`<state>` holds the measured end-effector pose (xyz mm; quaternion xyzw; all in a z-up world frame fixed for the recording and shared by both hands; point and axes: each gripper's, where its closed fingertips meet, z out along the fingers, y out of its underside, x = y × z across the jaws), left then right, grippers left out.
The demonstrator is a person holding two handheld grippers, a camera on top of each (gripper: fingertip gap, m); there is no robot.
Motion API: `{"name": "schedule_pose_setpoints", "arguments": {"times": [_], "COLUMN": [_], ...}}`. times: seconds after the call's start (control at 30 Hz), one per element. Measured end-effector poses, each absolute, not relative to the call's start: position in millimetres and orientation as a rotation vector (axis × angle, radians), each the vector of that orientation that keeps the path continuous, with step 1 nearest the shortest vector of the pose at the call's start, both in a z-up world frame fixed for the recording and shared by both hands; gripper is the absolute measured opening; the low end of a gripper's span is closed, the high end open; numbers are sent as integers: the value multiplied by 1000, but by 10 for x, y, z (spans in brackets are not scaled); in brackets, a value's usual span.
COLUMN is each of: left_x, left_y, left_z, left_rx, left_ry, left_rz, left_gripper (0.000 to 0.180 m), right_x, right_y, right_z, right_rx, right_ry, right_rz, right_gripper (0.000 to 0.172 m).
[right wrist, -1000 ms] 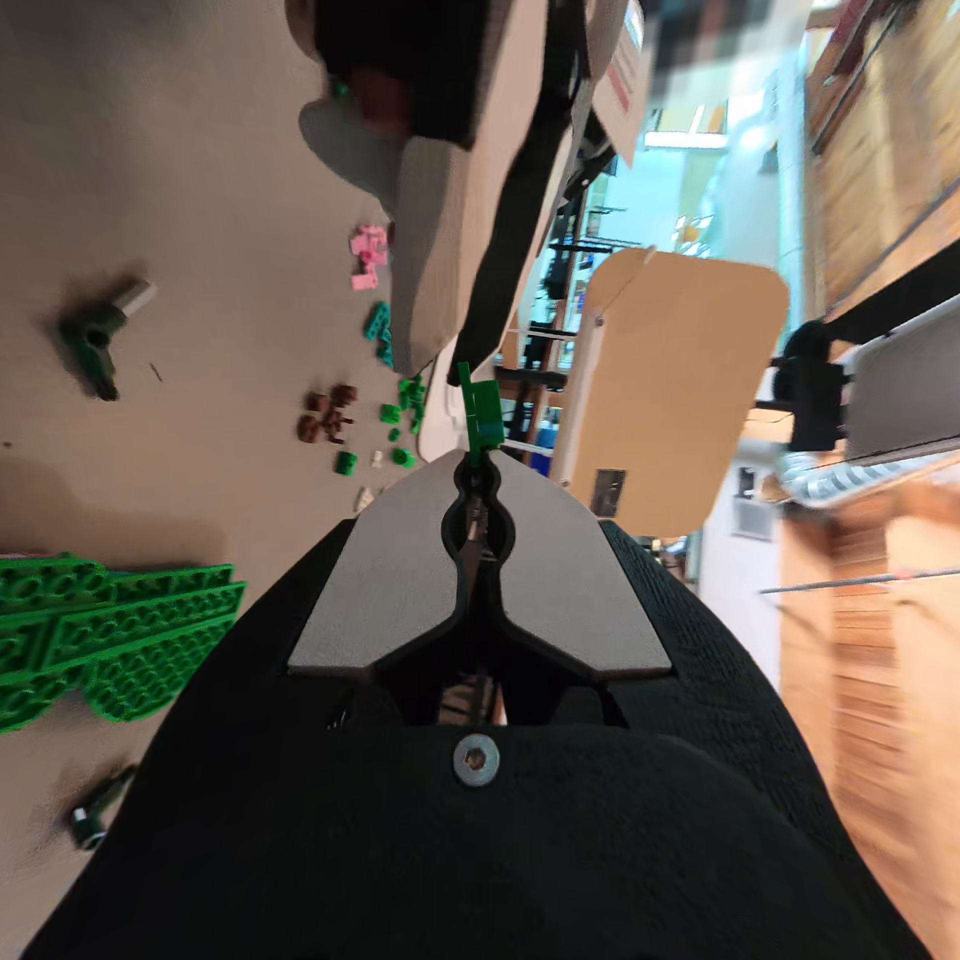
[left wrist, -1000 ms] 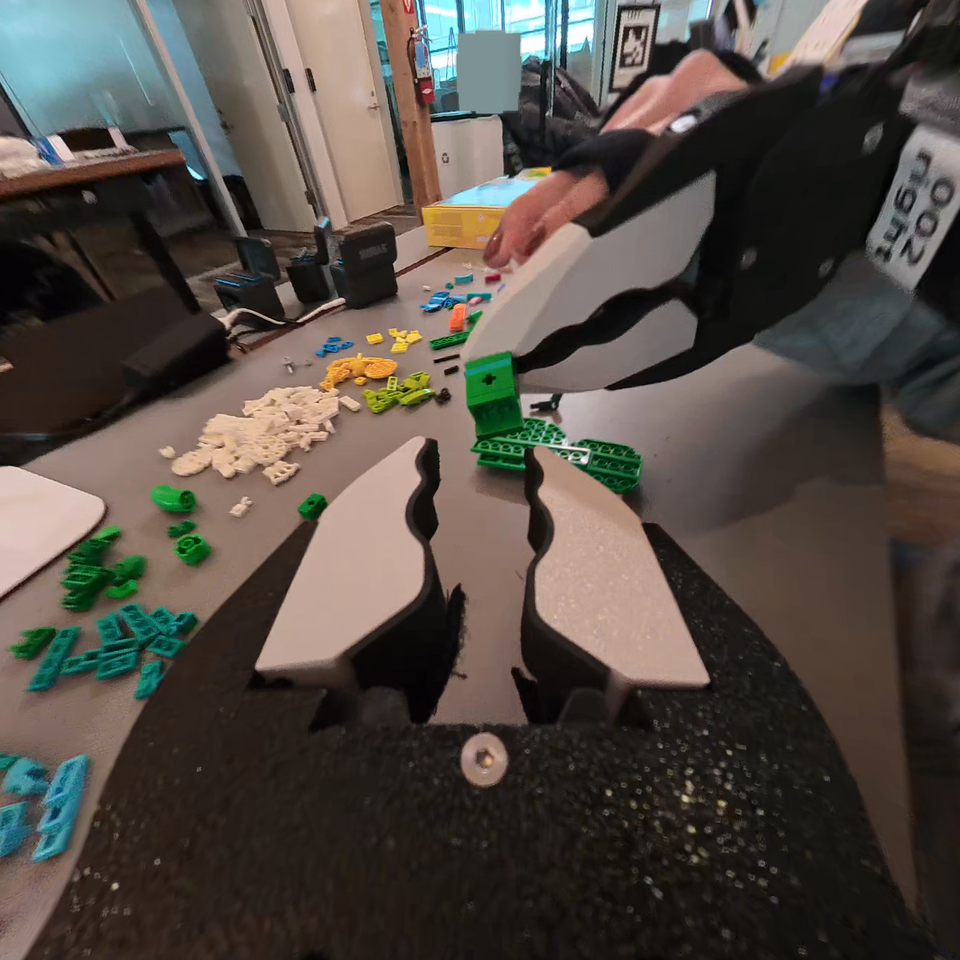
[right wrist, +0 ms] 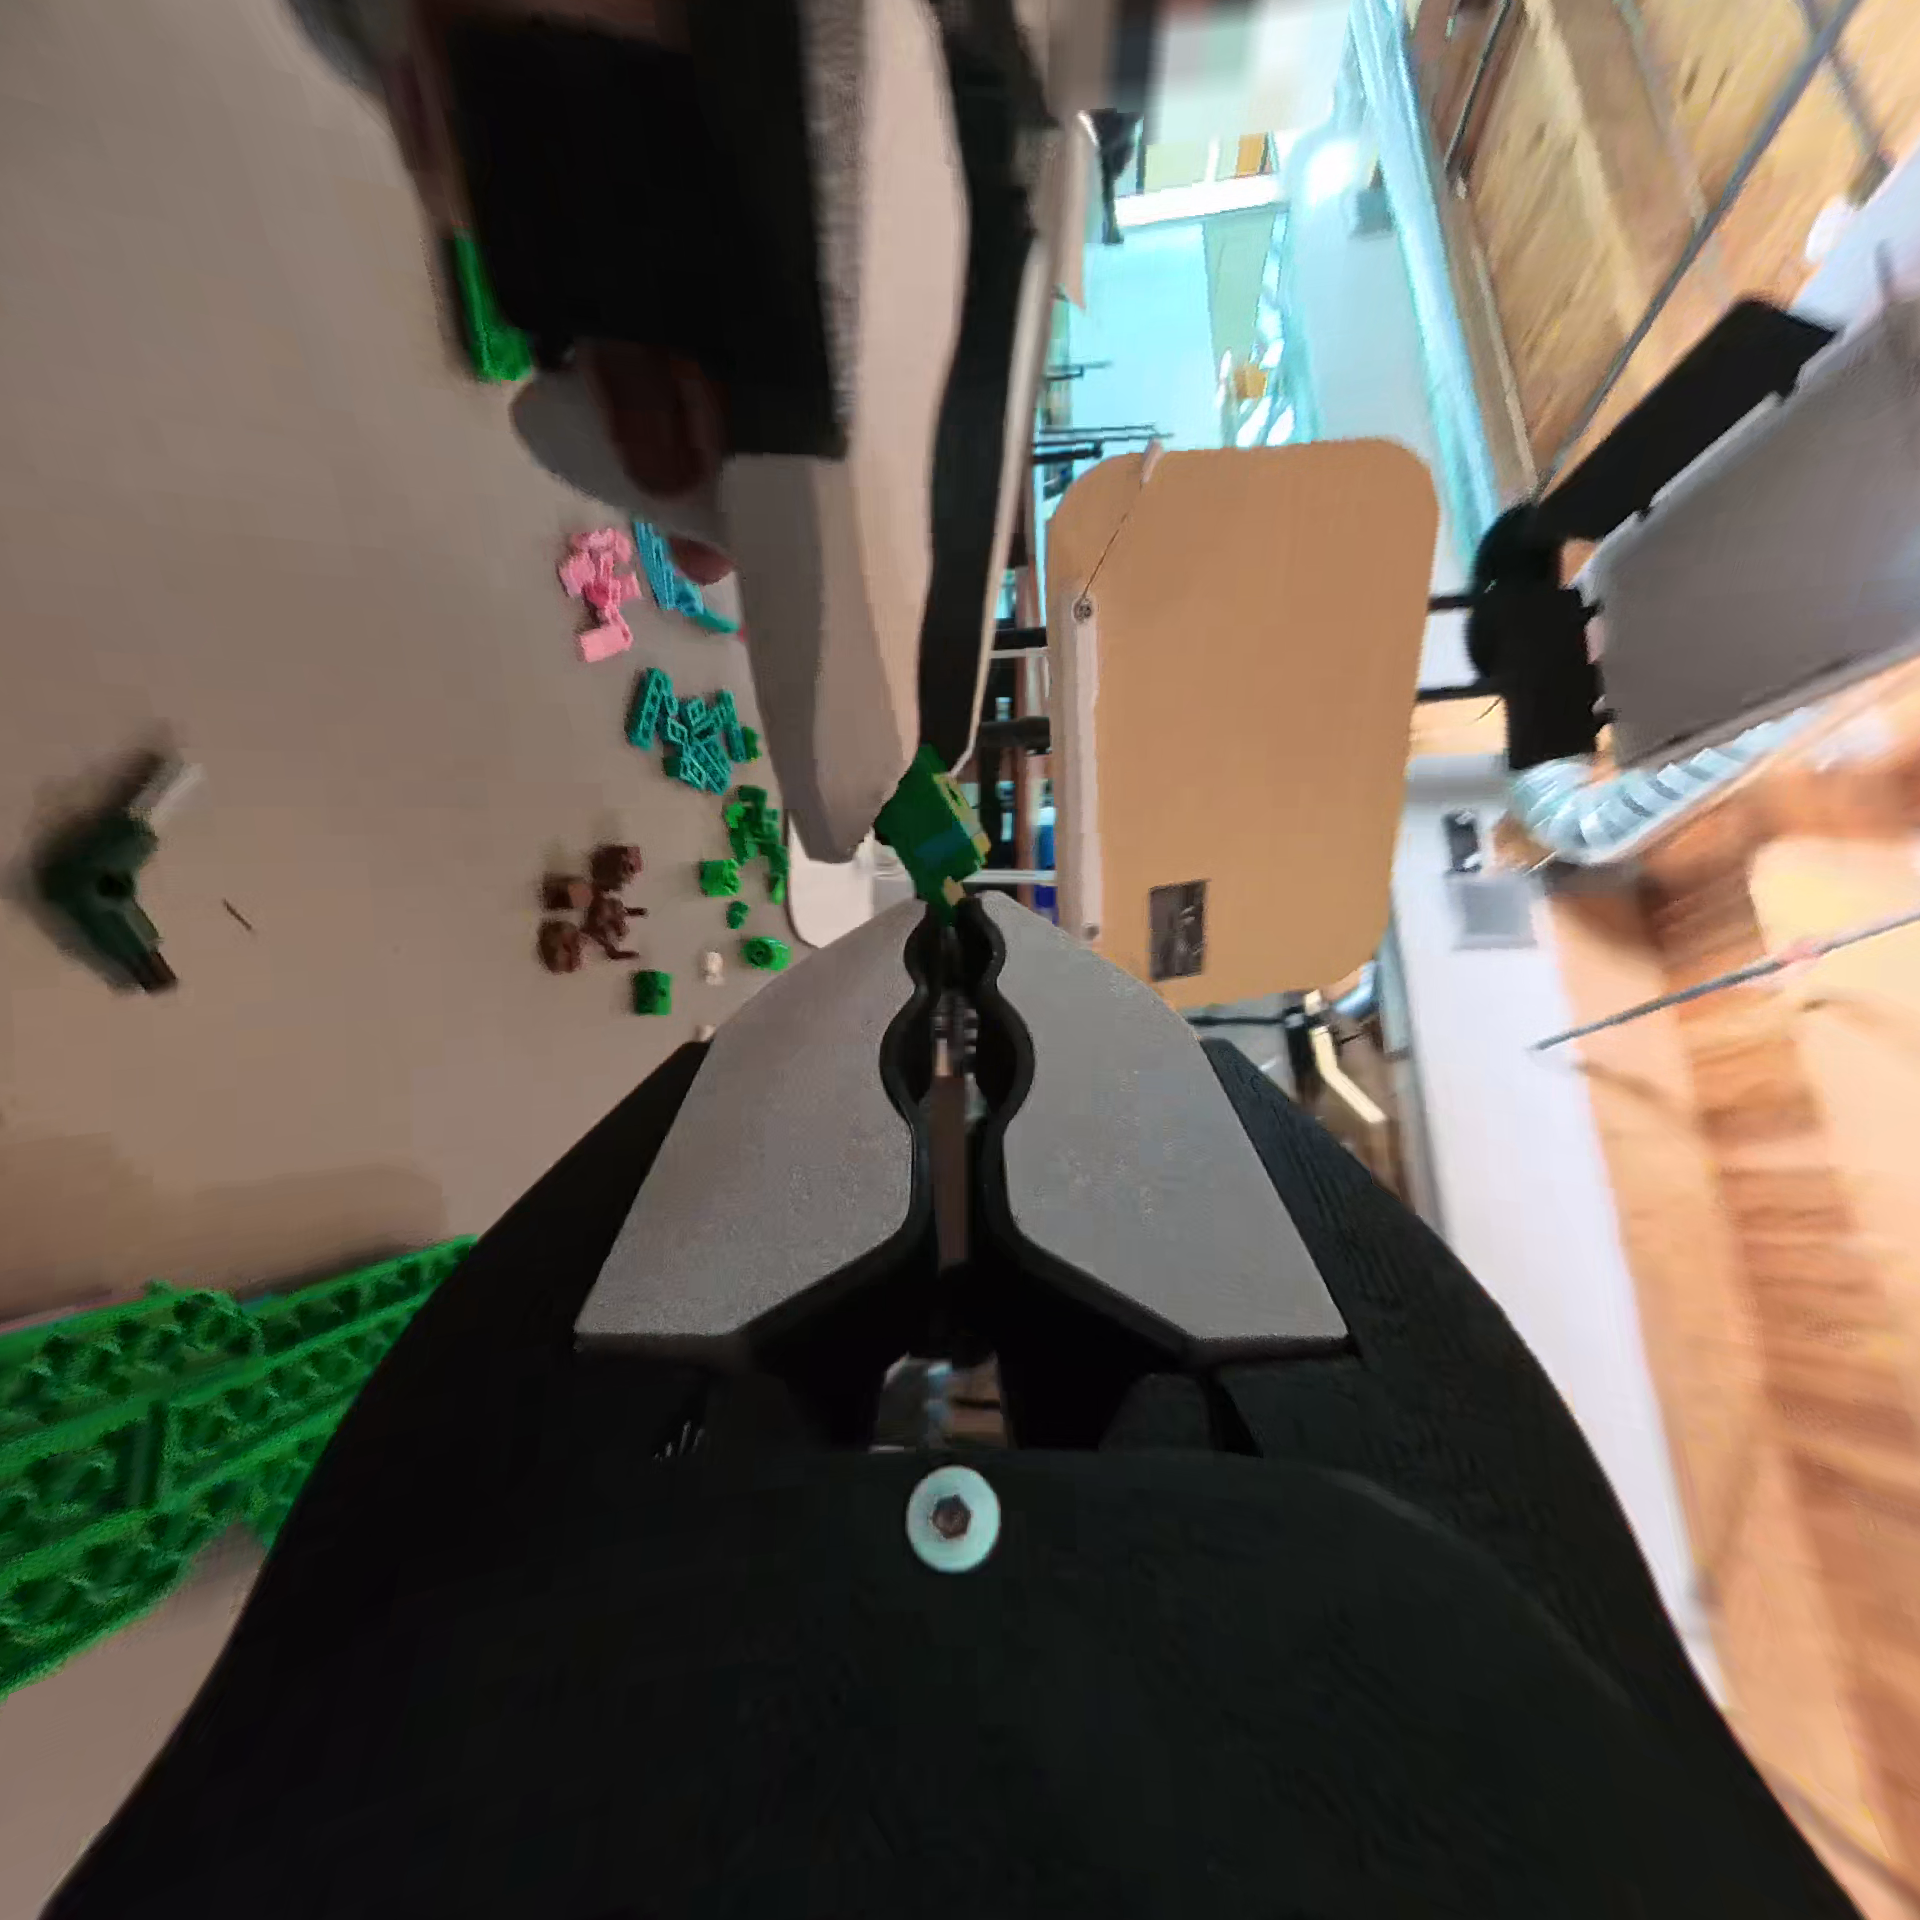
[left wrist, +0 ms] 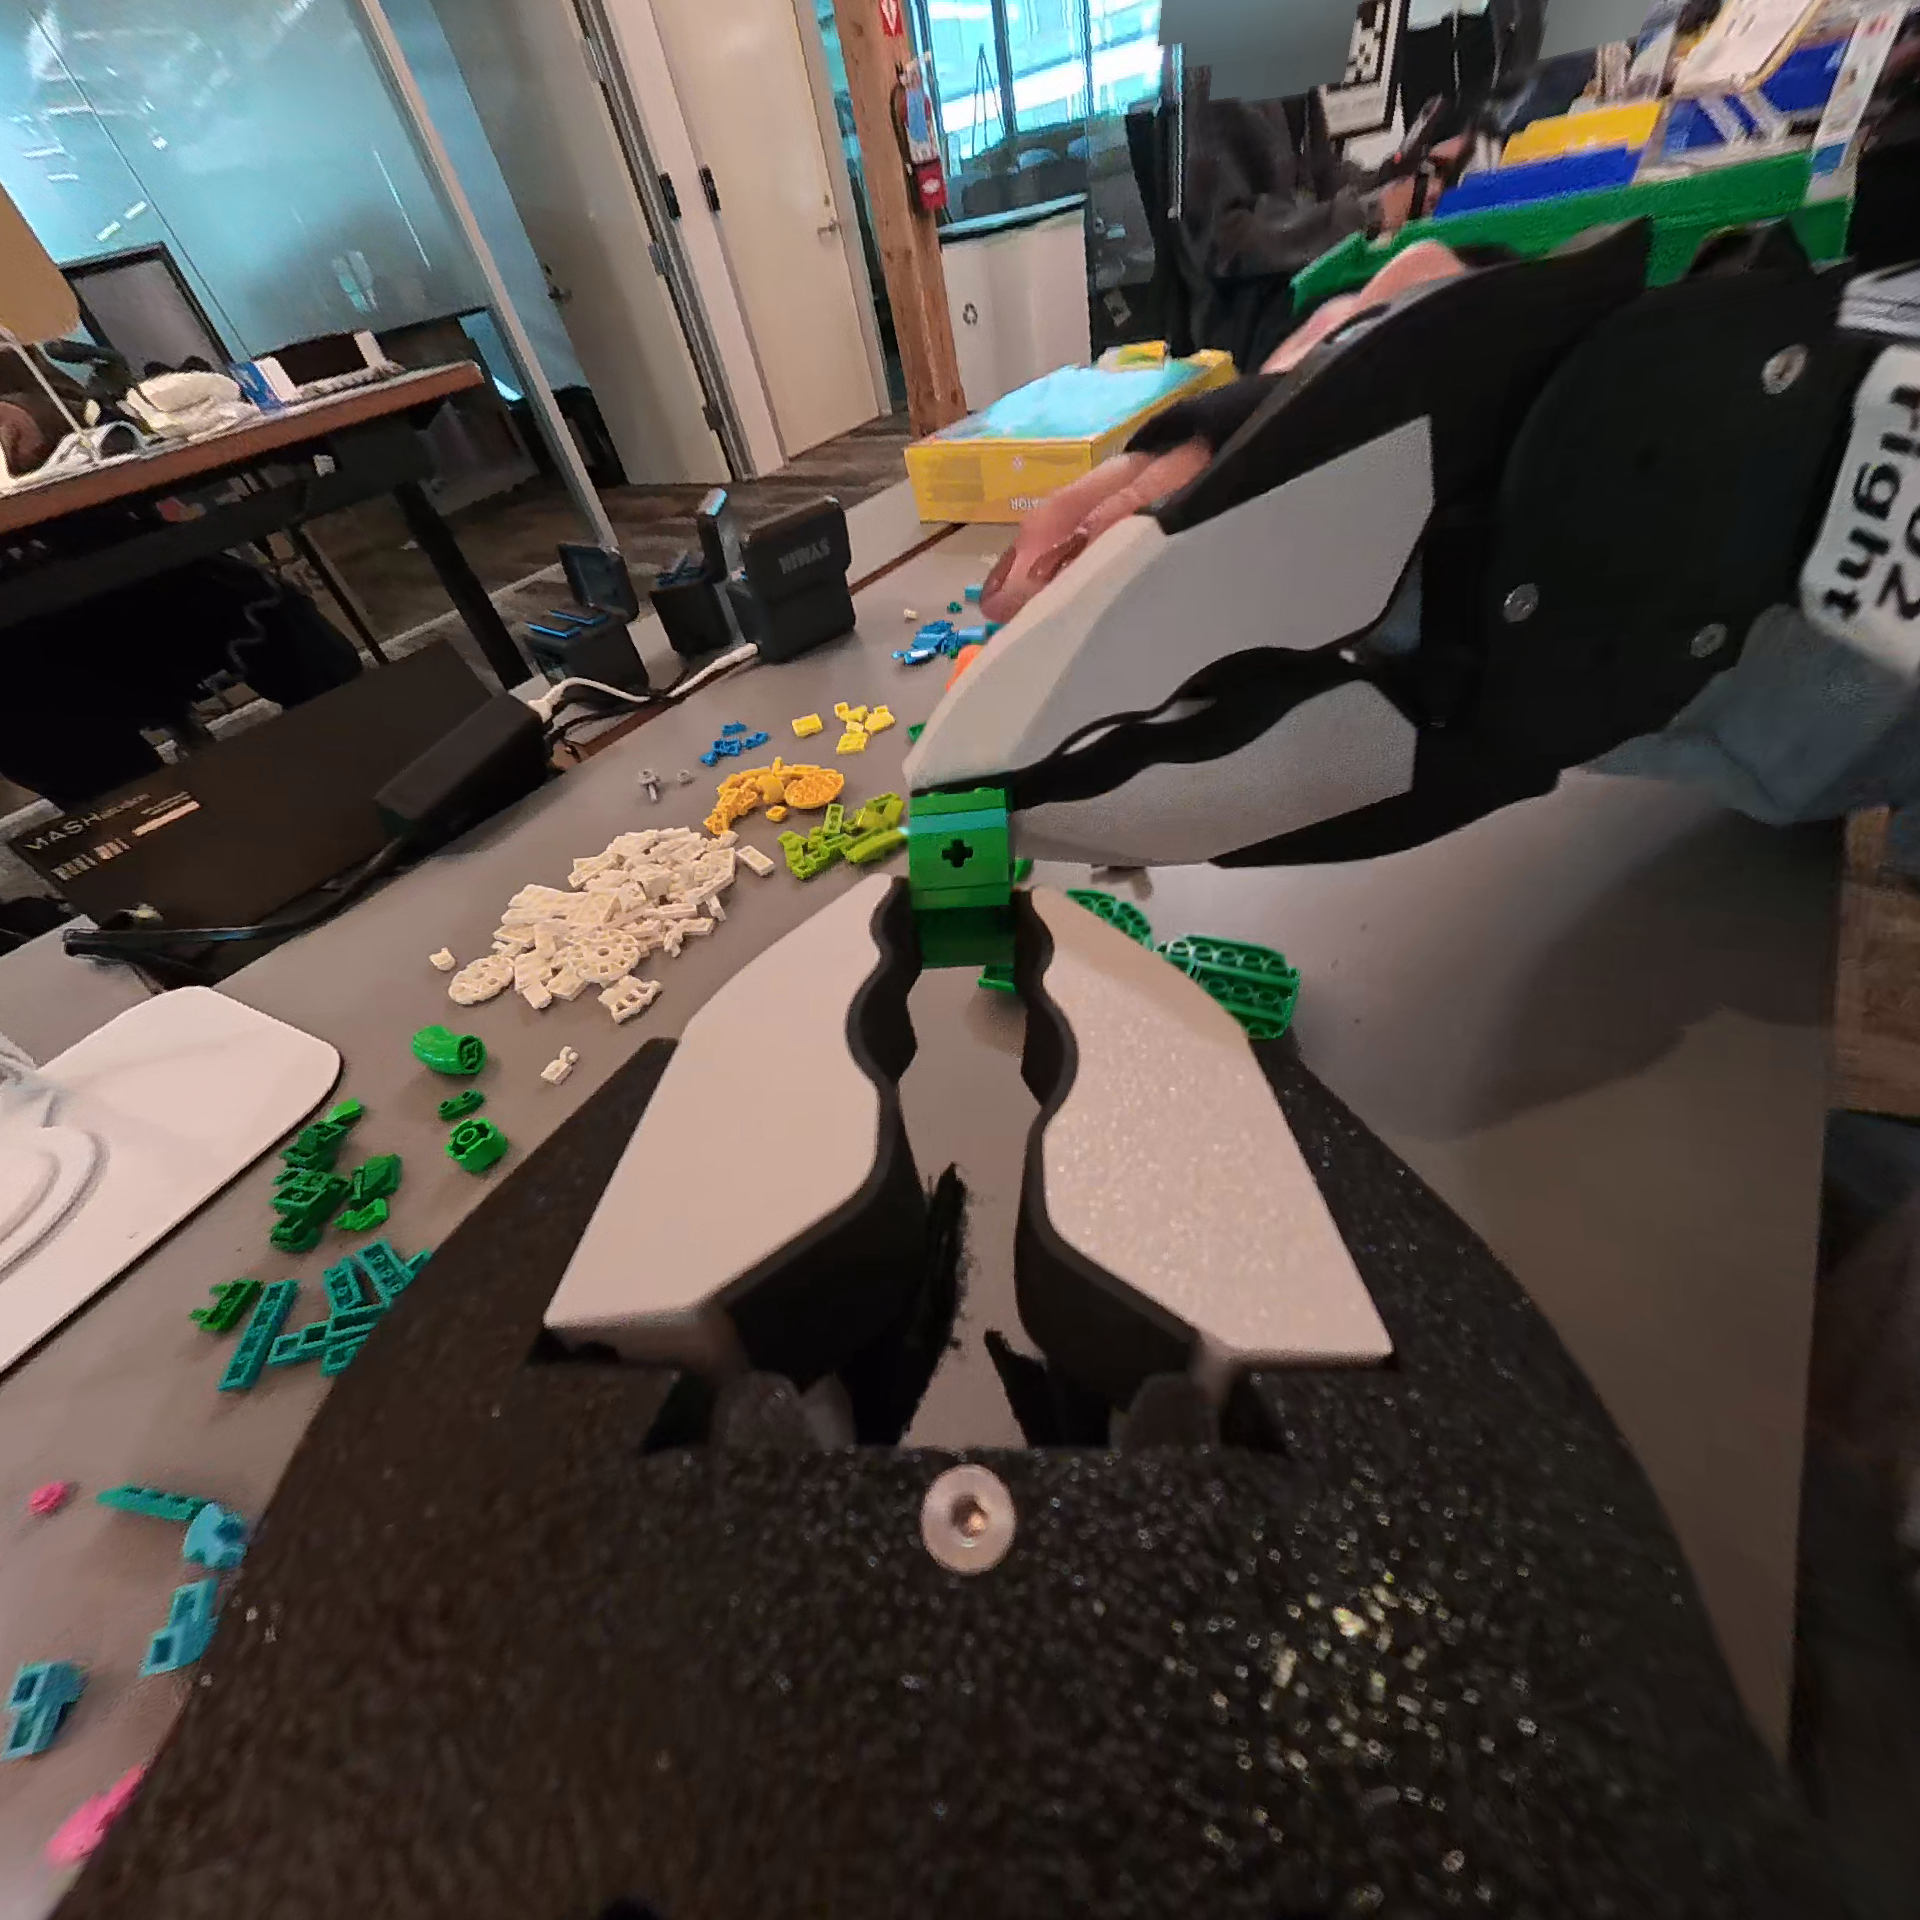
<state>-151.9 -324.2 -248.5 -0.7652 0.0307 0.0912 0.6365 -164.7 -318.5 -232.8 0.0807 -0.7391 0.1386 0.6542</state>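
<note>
Above the grey surface [left wrist: 1455, 1039], the two tools meet on one small stack of green bricks [left wrist: 958, 883]. The right tool [right wrist: 951, 914] comes in from the upper right of the left wrist view, held by a hand [left wrist: 1070, 530], and its grey fingers are pinched nearly together on the top edge of the stack. The left tool [left wrist: 961, 914] reaches up from below with its jaws at a narrow spread, and the lower part of the stack sits between its two fingertips [left wrist: 1049, 935]; the black pads look to be closed against its sides. The stack has a cross-shaped hole in its near face and a thin teal layer near the top.

Just behind the stack, flat on the surface, lies a cluster of curved green studded plates [left wrist: 1231, 977]. Farther left there is a heap of white pieces [left wrist: 613, 925], then a small pile of yellow-orange pieces [left wrist: 774, 790] and some lime-green ones [left wrist: 842, 836] beside it. Dark green pieces [left wrist: 322, 1184] and teal pieces [left wrist: 322, 1320] are scattered near the left edge, next to a white pad [left wrist: 156, 1122].

Seen from the right wrist view, which is turned sideways and blurred, the stack [right wrist: 930, 831] stands at the tips of the nearly shut right tool, touching a finger of the left tool [right wrist: 831, 707]. Pink pieces [right wrist: 597, 592], brown pieces [right wrist: 592, 904] and a long green plate assembly [right wrist: 156, 1423] lie on the surface [right wrist: 260, 623].
</note>
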Motion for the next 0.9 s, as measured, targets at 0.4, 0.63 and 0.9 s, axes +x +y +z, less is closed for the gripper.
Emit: {"name": "schedule_pose_setpoints", "arguments": {"times": [0.4,0.63,0.9], "left_x": [-1492,-1399,-1496], "left_y": [-3210,-3162,-3150], "left_z": [-2679,-2725,-2460], "left_rx": [-1862,-1875,-1627], "left_ry": [-30,-42,-156], "left_rz": [-43,-178,-145], "left_gripper": [17,17,17], "right_x": [-1624,-1627,-1714], "right_y": [-3115,-3154,-3107], "right_z": [-2533,-2554,-2403], "right_rx": [281,361,-208], "right_ry": [-1779,-1741,-1773], "right_rz": [235,105,422], "right_gripper": [25,8,5]}}
